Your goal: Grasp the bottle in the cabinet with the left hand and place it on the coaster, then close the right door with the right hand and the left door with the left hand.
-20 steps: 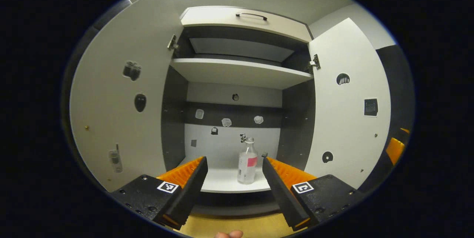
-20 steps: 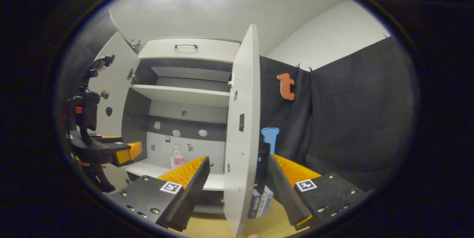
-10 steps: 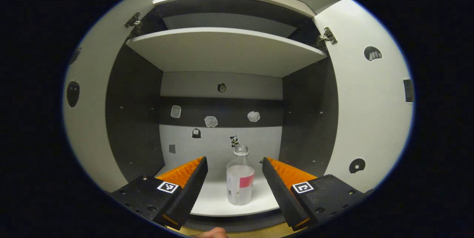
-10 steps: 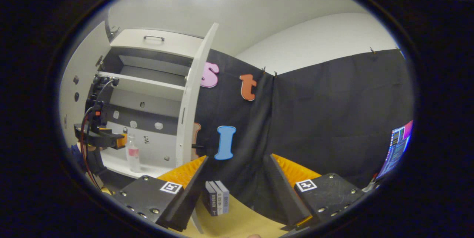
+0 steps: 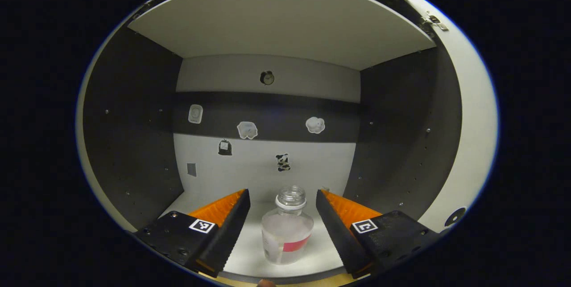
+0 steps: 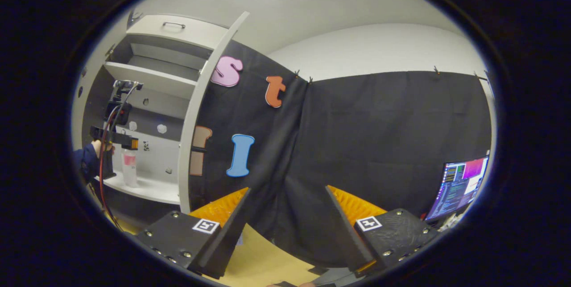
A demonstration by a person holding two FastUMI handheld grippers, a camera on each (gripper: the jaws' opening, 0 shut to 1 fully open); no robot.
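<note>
Clear plastic, with a pale liquid inside and a pink band on its label, makes up the bottle [image 5: 287, 233], which stands upright low in the centre of the left gripper view. It sits on the white bottom shelf [image 5: 250, 251] of the cabinet, between the two fingers of the left claw [image 5: 283, 197]. That claw is spread wide, and a gap shows on either side of the bottle, so neither finger touches it. Past the bottle, the cabinet's back wall [image 5: 267, 166] carries several small stickers, with a dark band across the middle of the frame. Above, the underside of a white upper shelf [image 5: 276, 19] spans the top. The inner face of the right door [image 5: 477, 135] curves along the right edge.

In the right gripper view, the right claw [image 6: 285, 191] shows at the bottom centre, its fingers apart with nothing between them, above a yellowish counter [image 6: 263, 264]. Farther off, at the left of the frame, the left claw [image 6: 129, 143] is held by a person's hand [image 6: 96, 147] just above the bottle [image 6: 129, 167] on the lower shelf. The right door [image 6: 196, 113] stands open, seen nearly edge-on. A lit monitor [image 6: 459, 186] shows at the lower right.
</note>
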